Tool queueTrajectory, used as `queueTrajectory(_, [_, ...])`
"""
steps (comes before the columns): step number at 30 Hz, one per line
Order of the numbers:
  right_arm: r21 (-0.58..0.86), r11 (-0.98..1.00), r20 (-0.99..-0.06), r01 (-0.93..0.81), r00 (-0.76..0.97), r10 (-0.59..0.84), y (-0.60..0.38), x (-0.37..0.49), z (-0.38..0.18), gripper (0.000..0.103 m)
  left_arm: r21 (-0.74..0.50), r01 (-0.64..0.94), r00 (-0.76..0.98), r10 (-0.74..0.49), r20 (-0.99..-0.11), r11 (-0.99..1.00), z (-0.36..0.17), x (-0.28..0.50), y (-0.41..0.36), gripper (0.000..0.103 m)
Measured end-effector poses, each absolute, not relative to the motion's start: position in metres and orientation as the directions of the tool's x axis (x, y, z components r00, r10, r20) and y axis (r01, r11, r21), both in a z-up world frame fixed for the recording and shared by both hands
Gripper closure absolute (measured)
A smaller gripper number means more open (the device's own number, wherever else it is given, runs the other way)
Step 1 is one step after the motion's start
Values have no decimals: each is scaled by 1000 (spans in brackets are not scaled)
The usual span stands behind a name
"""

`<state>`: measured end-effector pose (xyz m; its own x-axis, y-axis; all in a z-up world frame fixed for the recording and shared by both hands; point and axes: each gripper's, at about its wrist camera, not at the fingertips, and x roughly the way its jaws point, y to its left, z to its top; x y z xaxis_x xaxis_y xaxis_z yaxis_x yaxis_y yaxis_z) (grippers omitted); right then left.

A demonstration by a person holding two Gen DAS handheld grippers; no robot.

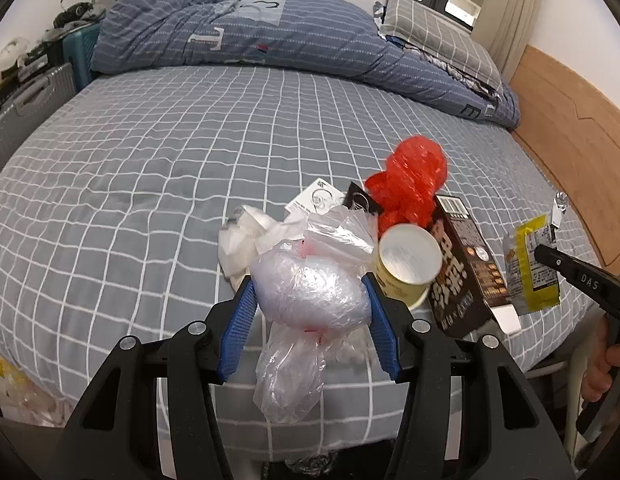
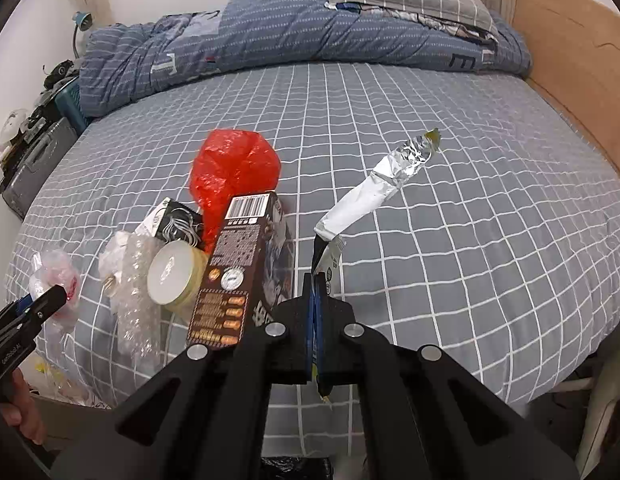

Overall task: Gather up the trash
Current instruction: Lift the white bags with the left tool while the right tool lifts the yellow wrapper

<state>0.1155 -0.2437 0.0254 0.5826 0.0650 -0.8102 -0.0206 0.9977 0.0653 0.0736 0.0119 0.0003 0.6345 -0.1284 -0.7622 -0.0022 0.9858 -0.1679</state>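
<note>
My left gripper (image 1: 310, 296) is shut on a crumpled clear plastic bag (image 1: 310, 292) above the bed's near edge; it also shows in the right wrist view (image 2: 56, 280). My right gripper (image 2: 316, 284) is shut on a flattened foil snack wrapper (image 2: 374, 192), yellow-printed in the left wrist view (image 1: 530, 268). On the bed lie a red plastic bag (image 1: 410, 184), a dark brown carton (image 1: 462, 268), a yellow paper cup (image 1: 408, 264), bubble wrap (image 2: 136, 280) and white tissue (image 1: 246, 240).
The bed has a grey checked sheet (image 1: 170, 160), a rolled blue duvet (image 1: 250, 36) and a pillow (image 1: 434, 36) at the far side. A wooden headboard (image 1: 570, 140) is at the right. Suitcases (image 1: 26, 112) stand at the left. A bag (image 1: 6, 376) lies on the floor.
</note>
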Motion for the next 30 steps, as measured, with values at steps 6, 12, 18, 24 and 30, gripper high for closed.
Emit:
queueTrajectory(6, [62,998,-796,-24,602,64,-244,97,37,103,-160,-8,637,-118,-762,987,15,52,2,50])
queueTrajectory(12, [47,998,-781,-37,621,60,-241,73,52,103,-150,-6,641,-111,-759,989,28,28,-8,50])
queueTrajectory(18, [57,997,-767,-44,637,72,-240,47,70,103,-141,-10,645,-102,-757,990,36,0,-11,50])
queueTrajectory(24, [63,996,-758,-62,646,88,-232,13,74,103,-143,-22,639,-97,-764,989,34,-32,-7,50])
queueTrajectory(30, [83,994,-753,-69,650,108,-228,-22,76,103,-164,-28,651,-106,-752,986,44,-66,-5,50])
